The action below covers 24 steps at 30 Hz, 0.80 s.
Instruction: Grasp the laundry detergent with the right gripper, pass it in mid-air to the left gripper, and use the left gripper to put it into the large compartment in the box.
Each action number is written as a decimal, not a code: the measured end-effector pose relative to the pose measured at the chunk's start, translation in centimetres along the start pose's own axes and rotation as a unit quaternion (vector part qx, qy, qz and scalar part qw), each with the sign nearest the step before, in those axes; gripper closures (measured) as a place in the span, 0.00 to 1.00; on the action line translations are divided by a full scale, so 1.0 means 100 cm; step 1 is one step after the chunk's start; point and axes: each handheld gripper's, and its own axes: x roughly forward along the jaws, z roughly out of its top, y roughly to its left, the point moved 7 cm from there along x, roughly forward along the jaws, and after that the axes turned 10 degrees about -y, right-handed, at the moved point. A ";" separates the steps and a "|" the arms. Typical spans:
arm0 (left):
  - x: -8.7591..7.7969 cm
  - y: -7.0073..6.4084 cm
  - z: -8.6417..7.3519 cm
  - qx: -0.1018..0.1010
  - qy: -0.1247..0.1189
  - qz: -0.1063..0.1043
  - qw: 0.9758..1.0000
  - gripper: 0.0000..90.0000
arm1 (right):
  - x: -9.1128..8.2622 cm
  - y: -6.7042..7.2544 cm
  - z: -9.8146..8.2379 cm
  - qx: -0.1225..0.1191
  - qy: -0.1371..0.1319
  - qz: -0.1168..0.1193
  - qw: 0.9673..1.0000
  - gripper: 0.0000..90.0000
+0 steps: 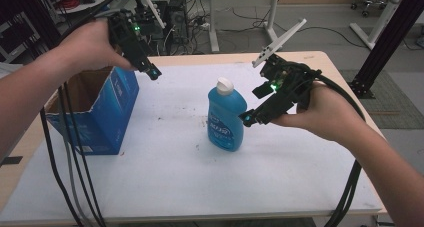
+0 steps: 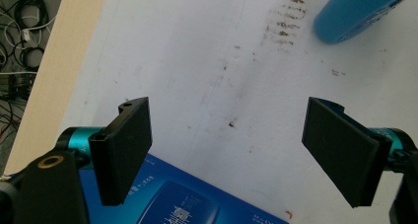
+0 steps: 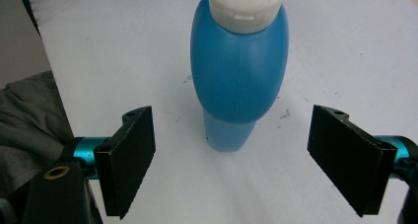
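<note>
A blue bottle point(image 1: 226, 118) with a white cap stands upright in the middle of the white table top point(image 1: 175, 177). My right gripper point(image 1: 251, 117) hangs open just to the right of it, at the height of its shoulder. In the right gripper view the bottle point(image 3: 239, 81) stands ahead of the wide black jaws, apart from them and not between them. An open blue cardboard box point(image 1: 102, 109) stands at the left. My left gripper point(image 1: 152, 73) is held open above the box's far right corner, with nothing between its jaws. The left gripper view shows the box edge point(image 2: 182, 199) below and the bottle's base point(image 2: 360, 9) farther off.
Black cables point(image 1: 70, 157) hang from the left gripper across the table's left side. The wooden table edge point(image 2: 49, 71) runs along the left of the left gripper view. Brown stains point(image 2: 288, 21) mark the white surface. Desks and cabling point(image 1: 200, 17) lie behind the table.
</note>
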 end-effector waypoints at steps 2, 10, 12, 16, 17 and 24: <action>0.001 0.000 0.000 0.000 -0.002 0.000 1.000 0.21 | 0.006 -0.001 -0.004 0.003 0.001 -0.006 1.000 0.20; 0.002 -0.001 0.002 0.003 0.000 0.000 1.000 0.21 | 0.027 -0.005 -0.013 0.012 0.000 -0.019 1.000 0.20; 0.003 -0.001 0.002 0.005 0.001 0.000 1.000 0.21 | 0.032 -0.005 -0.013 0.012 -0.003 -0.020 1.000 0.20; 0.003 -0.001 0.002 0.006 0.000 0.000 1.000 0.21 | 0.040 -0.003 -0.013 0.010 -0.003 -0.025 1.000 0.20; 0.003 -0.001 0.002 0.006 0.000 0.000 1.000 0.21 | 0.044 -0.002 -0.013 0.010 -0.005 -0.023 1.000 0.20; 0.003 -0.001 0.001 0.006 -0.001 0.001 1.000 0.21 | 0.051 -0.003 -0.013 0.008 -0.008 -0.032 0.999 0.20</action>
